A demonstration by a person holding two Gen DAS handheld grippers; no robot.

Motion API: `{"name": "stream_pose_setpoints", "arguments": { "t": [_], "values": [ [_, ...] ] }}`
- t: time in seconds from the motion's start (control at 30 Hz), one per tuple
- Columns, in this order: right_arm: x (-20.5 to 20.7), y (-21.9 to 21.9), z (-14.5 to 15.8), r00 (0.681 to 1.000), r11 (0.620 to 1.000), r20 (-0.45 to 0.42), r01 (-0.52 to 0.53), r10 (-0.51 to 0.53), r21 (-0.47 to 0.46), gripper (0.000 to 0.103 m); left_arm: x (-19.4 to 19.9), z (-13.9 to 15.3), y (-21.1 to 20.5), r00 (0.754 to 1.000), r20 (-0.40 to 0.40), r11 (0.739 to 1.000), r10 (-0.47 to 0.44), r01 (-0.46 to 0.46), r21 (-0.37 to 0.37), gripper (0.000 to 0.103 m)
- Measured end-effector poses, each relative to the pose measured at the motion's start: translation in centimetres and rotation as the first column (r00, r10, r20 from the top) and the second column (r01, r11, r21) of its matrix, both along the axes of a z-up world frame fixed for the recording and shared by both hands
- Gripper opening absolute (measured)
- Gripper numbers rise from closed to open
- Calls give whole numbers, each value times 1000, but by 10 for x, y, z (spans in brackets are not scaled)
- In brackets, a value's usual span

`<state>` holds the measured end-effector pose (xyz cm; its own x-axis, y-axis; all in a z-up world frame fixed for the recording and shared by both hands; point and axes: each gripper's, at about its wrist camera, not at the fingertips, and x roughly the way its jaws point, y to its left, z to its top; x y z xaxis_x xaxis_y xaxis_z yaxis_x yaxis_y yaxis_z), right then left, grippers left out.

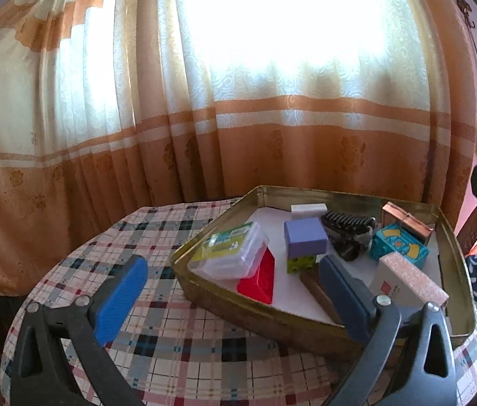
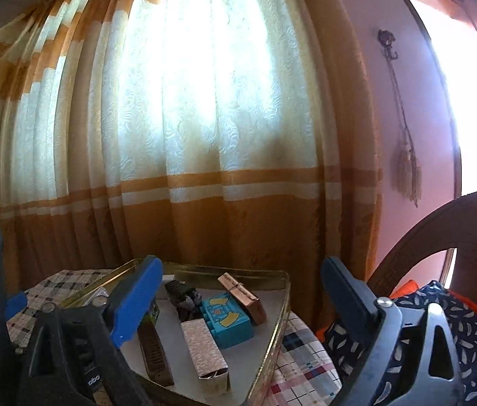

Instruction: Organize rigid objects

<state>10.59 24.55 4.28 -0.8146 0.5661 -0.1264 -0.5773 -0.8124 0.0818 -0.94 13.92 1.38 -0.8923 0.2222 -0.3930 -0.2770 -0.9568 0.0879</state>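
Observation:
A gold tin tray [image 1: 204,292] sits on the checked tablecloth and holds several rigid items. Among them are a clear plastic box [image 1: 228,250], a red block [image 1: 258,280], a purple block [image 1: 304,237] on a lime brick [image 1: 301,264], a black hair clip [image 1: 346,226], a teal block [image 1: 399,247], a copper box [image 1: 406,221], a pink patterned box [image 1: 407,280] and a brown comb [image 1: 319,294]. My left gripper [image 1: 231,297] is open and empty at the tray's near corner. My right gripper [image 2: 242,304] is wide open and empty, above the tray [image 2: 272,335] near the teal block [image 2: 228,318] and pink box [image 2: 204,348].
The round table [image 1: 157,345] is bare checked cloth left of the tray. Orange and cream curtains [image 1: 204,135] hang close behind. A wooden chair back [image 2: 441,237] with dark patterned fabric [image 2: 475,331] stands at the right, beside a pink wall.

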Motion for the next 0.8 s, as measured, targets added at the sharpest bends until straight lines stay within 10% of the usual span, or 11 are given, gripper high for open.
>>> {"name": "stream_pose_setpoints", "arguments": {
  "t": [0.8],
  "values": [
    [12,-10,0,1000,1000,-24,6,-6,-5,101,20,7,-16,997,-83,996,-11,18,84,103]
  ]
}}
